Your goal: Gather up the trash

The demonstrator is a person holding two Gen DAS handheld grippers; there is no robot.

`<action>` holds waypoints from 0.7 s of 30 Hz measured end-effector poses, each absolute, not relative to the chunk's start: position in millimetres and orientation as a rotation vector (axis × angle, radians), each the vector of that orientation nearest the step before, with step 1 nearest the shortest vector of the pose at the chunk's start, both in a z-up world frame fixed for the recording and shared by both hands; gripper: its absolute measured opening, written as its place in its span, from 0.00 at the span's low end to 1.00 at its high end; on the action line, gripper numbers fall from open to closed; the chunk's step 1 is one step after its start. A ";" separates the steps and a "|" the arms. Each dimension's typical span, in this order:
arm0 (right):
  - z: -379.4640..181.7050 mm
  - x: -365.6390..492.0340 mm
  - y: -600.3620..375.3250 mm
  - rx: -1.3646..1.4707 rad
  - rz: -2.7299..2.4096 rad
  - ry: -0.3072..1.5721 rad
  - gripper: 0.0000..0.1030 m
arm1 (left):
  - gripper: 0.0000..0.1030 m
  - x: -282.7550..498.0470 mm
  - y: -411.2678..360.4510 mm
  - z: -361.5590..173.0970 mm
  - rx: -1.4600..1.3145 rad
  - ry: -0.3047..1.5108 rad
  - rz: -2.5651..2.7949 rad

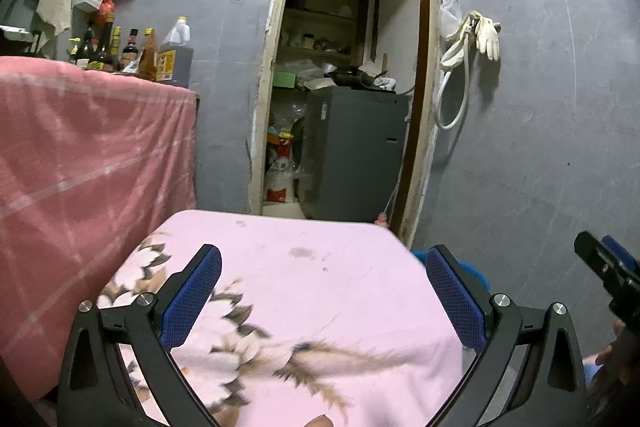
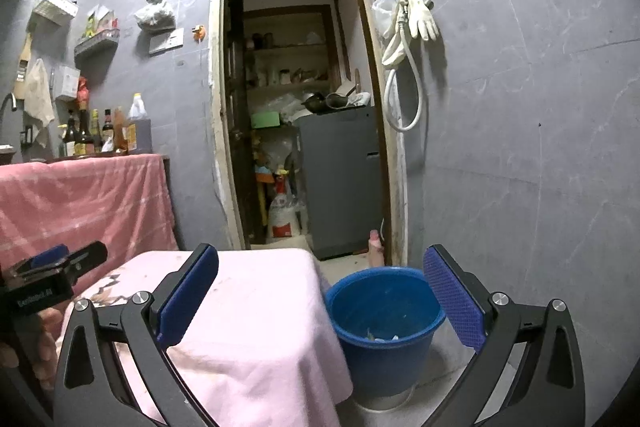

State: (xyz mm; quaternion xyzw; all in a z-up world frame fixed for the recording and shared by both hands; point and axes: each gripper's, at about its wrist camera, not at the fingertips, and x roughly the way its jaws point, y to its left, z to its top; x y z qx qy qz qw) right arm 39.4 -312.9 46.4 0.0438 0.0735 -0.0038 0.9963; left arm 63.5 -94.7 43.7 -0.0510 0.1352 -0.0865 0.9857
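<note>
A blue bucket (image 2: 384, 327) stands on the floor right of a low table draped in a pink flowered cloth (image 1: 304, 291); a few scraps of trash (image 2: 382, 337) lie at its bottom. My left gripper (image 1: 324, 291) hovers open over the pink cloth (image 2: 248, 315), nothing between its blue pads. My right gripper (image 2: 320, 299) is open too, spanning the cloth's right edge and the bucket. The bucket shows only as a blue sliver (image 1: 476, 267) behind the right finger in the left wrist view. Each gripper appears at the other view's edge: the right gripper (image 1: 608, 267), the left gripper (image 2: 60, 267).
A counter under a red checked cloth (image 1: 80, 163) stands left, bottles (image 1: 132, 51) on top. An open doorway ahead shows a grey cabinet (image 2: 340, 179) and sacks. Gloves and a hose (image 2: 412, 23) hang on the grey wall. A small bottle (image 2: 375, 247) stands by the door frame.
</note>
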 end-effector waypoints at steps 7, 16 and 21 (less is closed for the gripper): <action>33.1 17.9 -294.2 0.064 -0.003 0.178 1.00 | 0.97 32.4 -81.1 25.4 -0.085 0.273 -0.139; 14.3 2.9 -280.4 0.019 -0.016 0.199 1.00 | 0.97 11.4 -73.0 5.3 -0.086 0.276 -0.107; 9.9 2.8 -280.7 0.016 -0.024 0.203 1.00 | 0.97 10.4 -74.1 -2.4 -0.075 0.299 -0.101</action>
